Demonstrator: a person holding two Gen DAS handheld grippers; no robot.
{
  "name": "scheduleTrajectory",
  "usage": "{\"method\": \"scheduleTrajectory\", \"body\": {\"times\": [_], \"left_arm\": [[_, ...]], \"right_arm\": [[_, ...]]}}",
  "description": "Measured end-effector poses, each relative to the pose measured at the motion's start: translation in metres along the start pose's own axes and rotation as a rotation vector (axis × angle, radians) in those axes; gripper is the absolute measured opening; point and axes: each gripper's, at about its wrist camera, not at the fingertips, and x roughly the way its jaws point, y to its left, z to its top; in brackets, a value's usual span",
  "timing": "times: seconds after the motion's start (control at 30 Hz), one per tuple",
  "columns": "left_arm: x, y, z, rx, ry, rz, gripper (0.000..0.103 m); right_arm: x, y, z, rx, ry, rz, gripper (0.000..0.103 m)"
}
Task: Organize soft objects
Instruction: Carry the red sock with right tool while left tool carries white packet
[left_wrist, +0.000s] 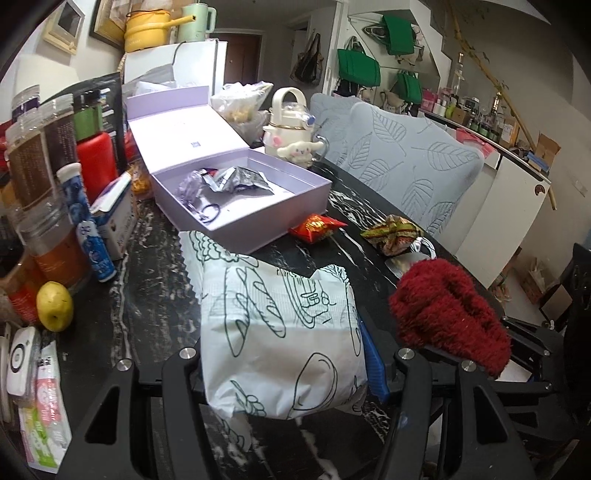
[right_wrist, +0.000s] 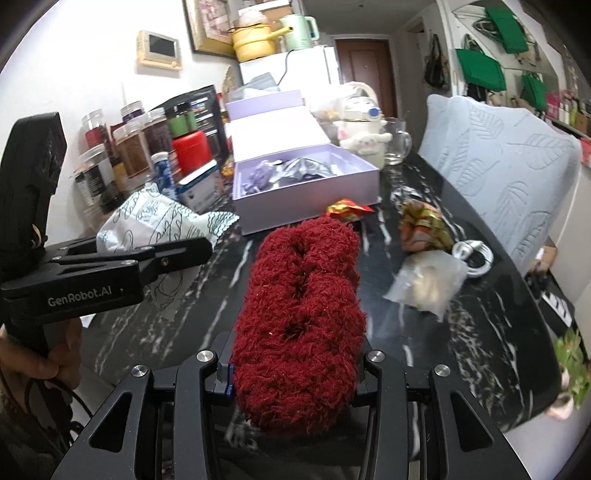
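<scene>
Low centre of the left wrist view: left gripper (left_wrist: 284, 373) clamped on a white packet (left_wrist: 280, 332) printed with dark line drawings, one black finger (left_wrist: 184, 373) pressing its left edge and the other against its right edge, the packet bulging up between them and running away toward mid-frame. Same packet seen at left of the right wrist view, poking out past the dark jaws.

Low centre of the right wrist view: right gripper (right_wrist: 295, 369) closed narrow on a fuzzy red knit bundle (right_wrist: 303, 314), the pads squeezing its near end from both sides (only slivers of them showing), the rest reaching up the frame over the black marbled table (right_wrist: 461, 332). At lower left, a hand (right_wrist: 40, 358) on the other tool's handle.

Further up, right of centre: a clear plastic bag (right_wrist: 428, 284), a white coiled cable (right_wrist: 476, 254), crumpled snack wrappers (right_wrist: 424, 221).

Beyond, mid-frame: an open lilac box (right_wrist: 306, 184) holding silvery pouches, lid propped behind.

Upper left: jars (right_wrist: 129, 144) and a red bottle. Upper right: a pale leaf-patterned chair back (right_wrist: 509, 166).
</scene>
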Motion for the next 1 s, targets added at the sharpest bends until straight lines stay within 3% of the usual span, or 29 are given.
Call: {"method": "scheduleTrajectory", "body": {"times": [0.4, 0.5, 0.7, 1.0], "left_arm": [[-0.009, 0.035, 0.013, -0.033, -0.007, 0.040, 0.059], [-0.008, 0.041, 0.017, -0.035, -0.008, 0.040, 0.050], [-0.005, 0.049, 0.029, -0.032, -0.026, 0.032, 0.050], [0.016, 0.068, 0.024, -0.076, 0.023, 0.021, 0.051]], "right_arm": [[0.030, 0.022, 0.024, -0.035, 0.034, 0.063, 0.040], [0.037, 0.027, 0.030, -0.047, 0.043, 0.069, 0.040], [0.049, 0.036, 0.042, -0.070, 0.052, 0.074, 0.040], [0.062, 0.030, 0.039, -0.044, 0.093, 0.062, 0.040]]}}
